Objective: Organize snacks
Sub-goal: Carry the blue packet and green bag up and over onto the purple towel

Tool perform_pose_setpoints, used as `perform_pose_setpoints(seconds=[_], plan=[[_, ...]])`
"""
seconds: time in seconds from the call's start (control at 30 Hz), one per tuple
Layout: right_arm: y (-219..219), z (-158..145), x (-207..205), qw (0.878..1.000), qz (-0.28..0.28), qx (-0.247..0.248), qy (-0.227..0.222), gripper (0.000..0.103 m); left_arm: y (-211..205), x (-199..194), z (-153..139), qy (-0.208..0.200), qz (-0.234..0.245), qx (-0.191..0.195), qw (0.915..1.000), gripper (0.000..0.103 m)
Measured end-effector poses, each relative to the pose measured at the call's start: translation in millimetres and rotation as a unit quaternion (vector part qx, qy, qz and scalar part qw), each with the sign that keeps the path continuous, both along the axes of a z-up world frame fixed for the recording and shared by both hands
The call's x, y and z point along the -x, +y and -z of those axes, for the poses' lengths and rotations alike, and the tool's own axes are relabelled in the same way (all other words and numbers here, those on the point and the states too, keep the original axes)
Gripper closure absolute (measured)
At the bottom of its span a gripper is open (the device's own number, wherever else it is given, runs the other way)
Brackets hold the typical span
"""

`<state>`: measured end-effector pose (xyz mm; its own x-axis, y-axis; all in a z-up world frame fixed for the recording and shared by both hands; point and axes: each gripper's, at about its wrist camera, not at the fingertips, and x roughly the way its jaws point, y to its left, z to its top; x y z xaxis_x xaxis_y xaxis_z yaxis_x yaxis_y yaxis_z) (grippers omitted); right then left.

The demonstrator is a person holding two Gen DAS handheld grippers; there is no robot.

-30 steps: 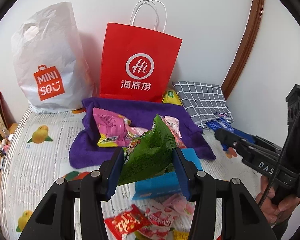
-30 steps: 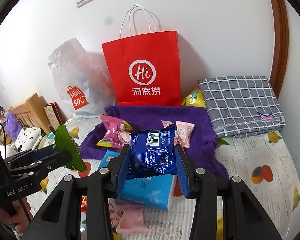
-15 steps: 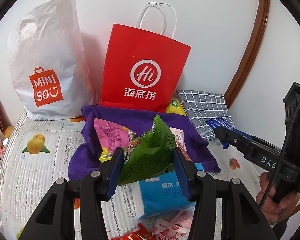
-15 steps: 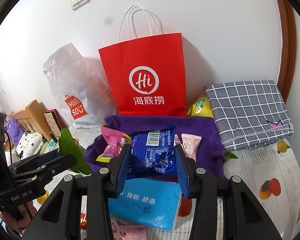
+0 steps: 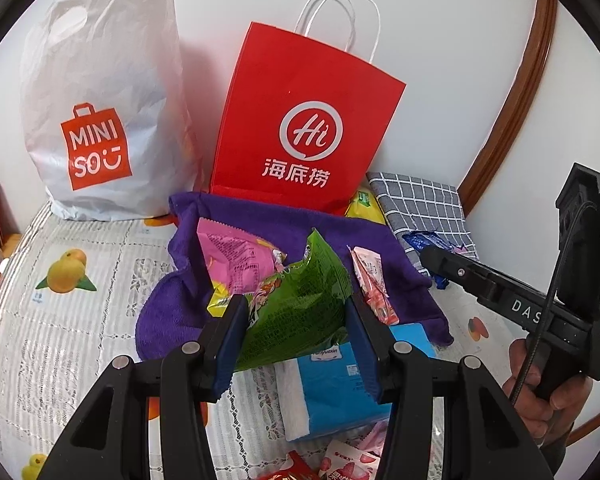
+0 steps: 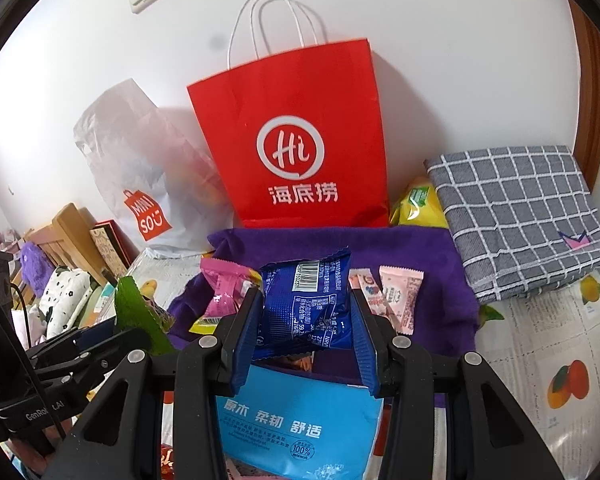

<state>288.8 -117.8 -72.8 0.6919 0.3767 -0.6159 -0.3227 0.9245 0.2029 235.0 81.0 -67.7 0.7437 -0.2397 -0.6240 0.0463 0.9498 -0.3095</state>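
My left claw [image 5: 296, 322] gripping the green packet [image 5: 296, 308], right claw [image 6: 305, 334] gripping the blue packet [image 6: 306, 300], both now nearer the purple cloth [image 6: 420, 264]

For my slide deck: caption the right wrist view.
Right gripper grips a blue snack packet before a red paper bag.

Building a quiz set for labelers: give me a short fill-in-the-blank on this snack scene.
1. The left gripper is shut on a ____ snack packet.
2. The right gripper is shut on a ____ snack packet.
3. The pink packets lie on a ____ towel.
4. The red paper bag stands against the ____.

Missing words: green; blue; purple; wall
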Motion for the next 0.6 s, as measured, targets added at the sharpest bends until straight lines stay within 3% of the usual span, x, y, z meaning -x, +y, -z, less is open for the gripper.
perform_pose_setpoints(seconds=[0.3,0.6], plan=[[-4.2,5.3,-4.2,1.000,0.002,0.001,0.004,0.060,-0.1,-3.6,5.9,0.002,-0.001,-0.002,1.0000,0.055],[-6.8,-20.4,-4.6,1.000,0.000,0.011,-0.019,0.060,-0.4,-10.3,-6.6,0.010,0.002,-0.010,0.9999,0.055]])
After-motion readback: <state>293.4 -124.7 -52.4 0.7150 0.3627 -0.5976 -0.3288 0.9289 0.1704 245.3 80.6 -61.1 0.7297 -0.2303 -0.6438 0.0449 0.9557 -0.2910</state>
